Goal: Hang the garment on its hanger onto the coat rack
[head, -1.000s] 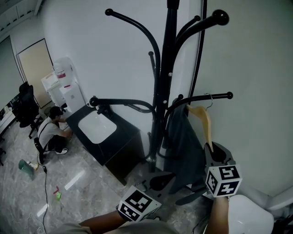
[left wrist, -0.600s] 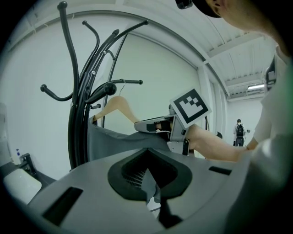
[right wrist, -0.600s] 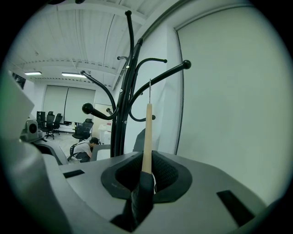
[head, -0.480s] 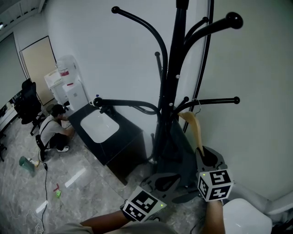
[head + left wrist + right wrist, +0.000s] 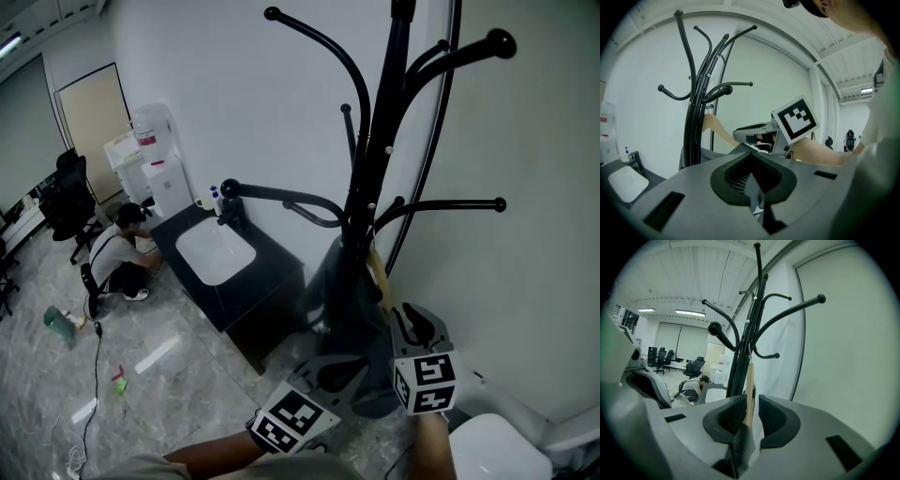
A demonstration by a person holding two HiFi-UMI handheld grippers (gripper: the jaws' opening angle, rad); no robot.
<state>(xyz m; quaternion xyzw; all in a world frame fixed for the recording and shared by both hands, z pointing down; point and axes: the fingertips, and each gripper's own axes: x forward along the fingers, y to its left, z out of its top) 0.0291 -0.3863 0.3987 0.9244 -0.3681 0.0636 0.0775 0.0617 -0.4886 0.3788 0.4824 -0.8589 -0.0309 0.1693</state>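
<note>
Hanger (image 5: 749,380) inside right claw (image 5: 749,412)

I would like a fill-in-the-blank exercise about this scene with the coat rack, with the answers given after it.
The right gripper is shut on the wooden ___. The left gripper is shut on the dark grey ___. The coat rack is ___ in colour. Beyond the cabinet, a person crouches on the ___.
Missing words: hanger, garment, black, floor.
</note>
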